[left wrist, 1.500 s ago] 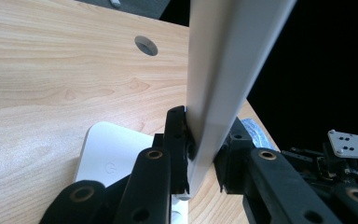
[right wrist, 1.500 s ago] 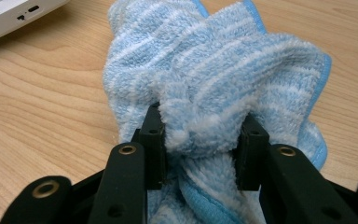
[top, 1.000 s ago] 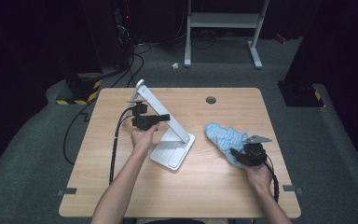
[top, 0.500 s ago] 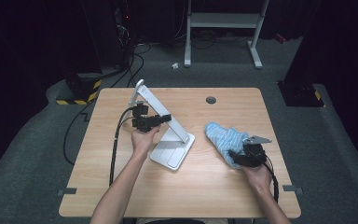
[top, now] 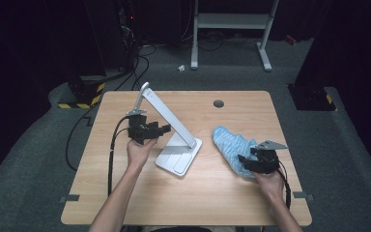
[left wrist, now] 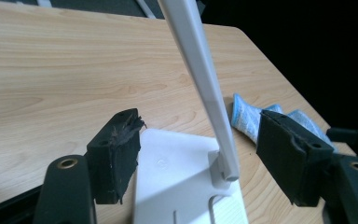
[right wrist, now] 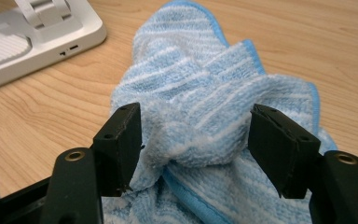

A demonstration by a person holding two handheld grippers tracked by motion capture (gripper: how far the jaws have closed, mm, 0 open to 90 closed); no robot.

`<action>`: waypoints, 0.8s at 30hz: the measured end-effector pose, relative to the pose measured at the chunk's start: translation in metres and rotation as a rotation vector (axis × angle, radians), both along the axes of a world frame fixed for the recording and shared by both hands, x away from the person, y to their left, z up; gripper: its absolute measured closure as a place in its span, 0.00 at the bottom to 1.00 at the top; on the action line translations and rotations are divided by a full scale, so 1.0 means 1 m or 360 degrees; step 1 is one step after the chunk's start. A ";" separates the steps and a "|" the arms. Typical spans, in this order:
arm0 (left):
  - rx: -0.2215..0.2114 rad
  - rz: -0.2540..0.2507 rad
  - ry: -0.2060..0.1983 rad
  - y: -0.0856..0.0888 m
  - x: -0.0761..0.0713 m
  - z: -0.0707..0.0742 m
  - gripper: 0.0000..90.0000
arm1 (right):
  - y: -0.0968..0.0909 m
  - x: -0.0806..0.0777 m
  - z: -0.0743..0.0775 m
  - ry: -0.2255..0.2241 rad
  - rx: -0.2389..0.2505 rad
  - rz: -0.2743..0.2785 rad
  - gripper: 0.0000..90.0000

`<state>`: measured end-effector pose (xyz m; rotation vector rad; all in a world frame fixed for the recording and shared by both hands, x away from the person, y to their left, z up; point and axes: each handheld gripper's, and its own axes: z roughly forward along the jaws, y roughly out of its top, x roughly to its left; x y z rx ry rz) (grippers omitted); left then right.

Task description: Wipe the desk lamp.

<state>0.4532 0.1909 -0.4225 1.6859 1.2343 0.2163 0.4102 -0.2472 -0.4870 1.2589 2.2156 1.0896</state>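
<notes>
- Reaching at the white desk lamp on the surface, your left claw is spread wide, its jaws on either side of the slanted lamp arm without touching it.
- Centre the arm between the jaws before you squeeze, or the base may skid.
- Your right claw gapes around a bunched fold of the blue striped cloth, beside the lamp base; gather enough thickness, then close.

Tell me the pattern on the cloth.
Light blue and white stripes with a blue edge on the cloth; the right gripper view shows it best.
</notes>
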 end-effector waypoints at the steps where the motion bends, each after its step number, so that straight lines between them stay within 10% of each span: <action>1: 0.0033 0.0000 -0.0019 0.002 -0.003 0.000 0.33 | -0.001 -0.001 0.002 -0.0008 0.0005 -0.0006 0.38; 5: 0.0136 0.0017 -0.0077 0.008 -0.015 0.000 0.32 | -0.002 -0.005 0.004 -0.0039 -0.0051 -0.0025 0.40; 24: 0.0218 0.0115 -0.0123 0.034 -0.050 -0.020 0.31 | -0.024 -0.014 0.011 -0.0071 0.0063 -0.0082 0.51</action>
